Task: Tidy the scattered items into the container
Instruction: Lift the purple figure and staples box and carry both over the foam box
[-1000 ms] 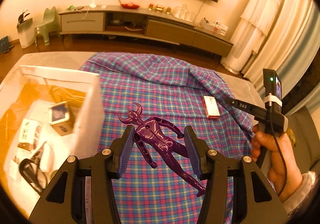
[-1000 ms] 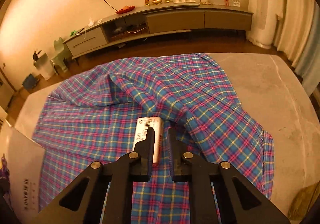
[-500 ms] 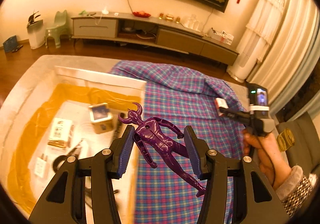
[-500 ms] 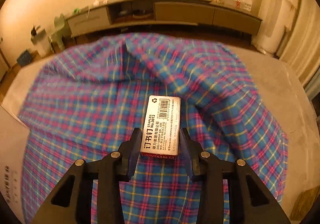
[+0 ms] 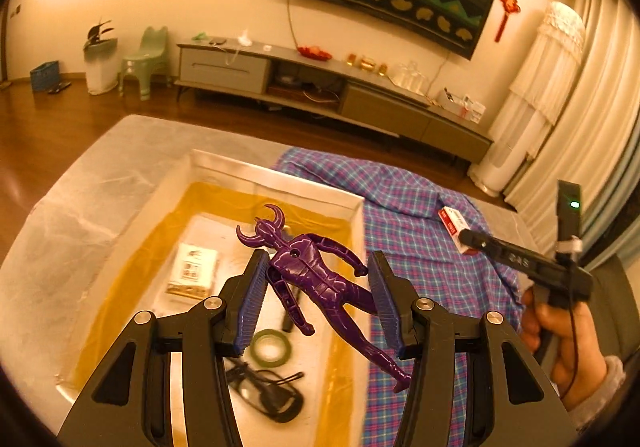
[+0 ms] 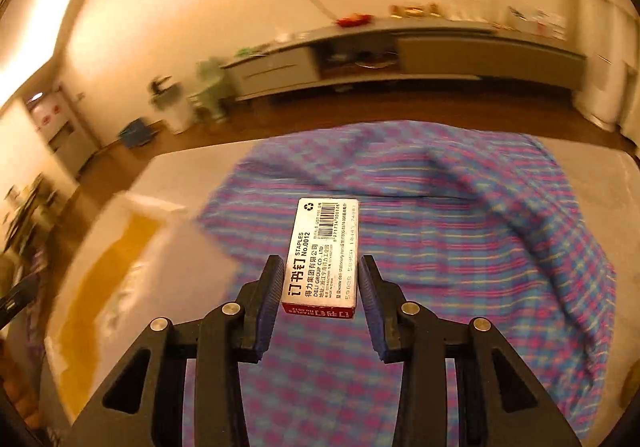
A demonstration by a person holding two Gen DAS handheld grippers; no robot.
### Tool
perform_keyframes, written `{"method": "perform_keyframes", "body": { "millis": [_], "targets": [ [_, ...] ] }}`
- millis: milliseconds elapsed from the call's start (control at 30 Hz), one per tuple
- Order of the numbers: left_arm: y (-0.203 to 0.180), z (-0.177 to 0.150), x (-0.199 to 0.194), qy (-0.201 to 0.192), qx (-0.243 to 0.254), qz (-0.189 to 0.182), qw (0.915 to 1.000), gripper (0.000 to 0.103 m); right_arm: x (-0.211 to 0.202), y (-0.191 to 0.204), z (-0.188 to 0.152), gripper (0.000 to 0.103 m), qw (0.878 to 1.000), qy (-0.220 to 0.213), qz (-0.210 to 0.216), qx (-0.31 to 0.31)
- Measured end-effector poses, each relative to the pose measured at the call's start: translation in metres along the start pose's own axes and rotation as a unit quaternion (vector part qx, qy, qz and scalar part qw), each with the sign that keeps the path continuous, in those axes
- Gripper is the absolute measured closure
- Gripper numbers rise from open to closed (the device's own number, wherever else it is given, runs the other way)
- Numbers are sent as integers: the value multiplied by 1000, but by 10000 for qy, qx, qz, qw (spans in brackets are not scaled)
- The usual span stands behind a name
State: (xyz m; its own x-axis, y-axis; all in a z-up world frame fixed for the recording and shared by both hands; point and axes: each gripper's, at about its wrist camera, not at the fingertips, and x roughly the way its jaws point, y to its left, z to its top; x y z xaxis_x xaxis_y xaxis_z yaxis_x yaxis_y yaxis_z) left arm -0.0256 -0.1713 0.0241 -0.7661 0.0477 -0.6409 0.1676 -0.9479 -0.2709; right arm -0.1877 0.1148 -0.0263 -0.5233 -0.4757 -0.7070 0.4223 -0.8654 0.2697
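While over the box [image 5: 276,177], left gripper [image 5: 318,301] pinches figurine [image 5: 316,279] (purple).

One purple plastic horned figure [image 5: 316,279], one white-and-red staples box [image 6: 322,259], one white open container [image 5: 280,177], one green tape roll [image 5: 272,345], one plaid cloth [image 6: 460,227], two black two-finger grippers [image 5: 318,305] [image 6: 318,297]

Purple horned figure [image 5: 316,279] between blue-padded black claw fingers [image 5: 252,303], white box [image 5: 280,183] lined yellow at nine o'clock, blue-pink-yellow plaid cloth [image 6: 460,215], white staples carton [image 6: 324,255] with a red end.
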Motion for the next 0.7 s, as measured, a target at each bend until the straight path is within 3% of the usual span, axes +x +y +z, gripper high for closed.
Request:
{"method": "perform_keyframes", "body": {
  "millis": [267,700],
  "targets": [
    [34,-1,-16,-63,-203,107,9997,50,-33,91,-19,63,9955,-149,742,-576],
    [76,6,-1,-72,-614,303,9976,50,-16,164,-43,63,9873,119,1270,-946]
  ]
}}
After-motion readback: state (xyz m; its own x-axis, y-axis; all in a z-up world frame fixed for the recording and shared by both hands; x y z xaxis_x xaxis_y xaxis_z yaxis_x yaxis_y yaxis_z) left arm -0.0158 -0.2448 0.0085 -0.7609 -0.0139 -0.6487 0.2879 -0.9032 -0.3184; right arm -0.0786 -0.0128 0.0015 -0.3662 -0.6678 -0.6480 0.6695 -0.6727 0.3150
